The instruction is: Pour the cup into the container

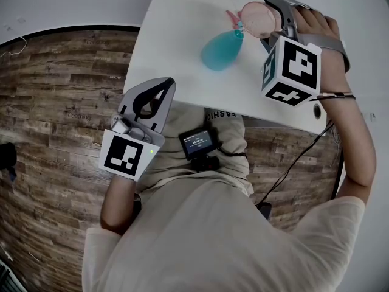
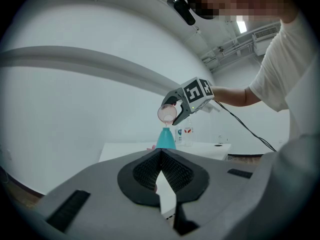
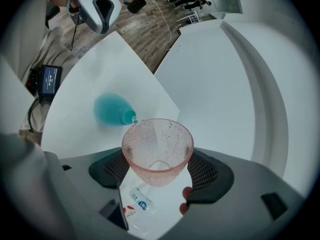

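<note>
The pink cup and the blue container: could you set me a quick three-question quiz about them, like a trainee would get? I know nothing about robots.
1. Pick one. The pink cup is:
A. standing upright on the table
B. tilted above the mouth of the blue container
C. lying inside the container

2. True or false: the left gripper grips the cup.

3. Fill the gap: the cup sits between the jaws of the ____ gripper.

Key
1. B
2. False: its jaws are together with nothing between them.
3. right: the right gripper holds it.
</note>
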Demonstrator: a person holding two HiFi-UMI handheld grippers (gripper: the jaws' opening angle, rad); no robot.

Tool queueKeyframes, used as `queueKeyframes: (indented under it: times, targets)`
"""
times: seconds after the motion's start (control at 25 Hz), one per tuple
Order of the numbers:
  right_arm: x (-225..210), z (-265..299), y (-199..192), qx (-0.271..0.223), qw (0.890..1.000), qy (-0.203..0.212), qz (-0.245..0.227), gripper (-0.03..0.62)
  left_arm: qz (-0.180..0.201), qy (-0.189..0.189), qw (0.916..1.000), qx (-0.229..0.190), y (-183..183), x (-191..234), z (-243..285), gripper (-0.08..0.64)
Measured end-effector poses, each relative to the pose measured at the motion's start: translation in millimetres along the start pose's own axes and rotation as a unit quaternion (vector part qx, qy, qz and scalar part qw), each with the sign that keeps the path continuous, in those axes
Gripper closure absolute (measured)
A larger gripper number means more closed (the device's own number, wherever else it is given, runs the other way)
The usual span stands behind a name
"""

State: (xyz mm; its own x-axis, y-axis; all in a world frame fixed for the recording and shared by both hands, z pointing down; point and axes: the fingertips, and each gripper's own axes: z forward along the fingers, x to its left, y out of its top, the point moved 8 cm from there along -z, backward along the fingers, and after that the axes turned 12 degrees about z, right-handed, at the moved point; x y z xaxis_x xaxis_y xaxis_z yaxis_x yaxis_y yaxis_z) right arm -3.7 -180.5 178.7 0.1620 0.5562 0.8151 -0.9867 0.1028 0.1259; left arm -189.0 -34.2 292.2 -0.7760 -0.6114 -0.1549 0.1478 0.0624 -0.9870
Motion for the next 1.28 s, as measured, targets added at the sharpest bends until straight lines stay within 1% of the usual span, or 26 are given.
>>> queueKeyframes:
  times: [0.56,0.88,1.12,1.28]
  targets:
    - [3.6,0.5,0.0,0.0,1.0,-0.02,-0.019,0.222,0.0,0.002,1.0,0.002,-2.0,-0.5,-1.9,0.549]
    - [11.6,-1.4,5.7,-0.004,0.998,-0.04,-0.042,0.222,-0.001,0.0,1.0,0.0,-2.5,-0.7,-2.0,0.549]
    - [14.3,1.2,6.9,-0.007,0.997,-0.049,-0.051,0.222,-0.001,0.0,1.0,0.002,-2.3,-1.3,-2.0,0.549]
    - [15.5,0.8,7.3,-0.007,0.996,-0.066,-0.064,0.222,0.001,0.001,1.0,0.002,-2.4,-1.6,-1.9,0.549]
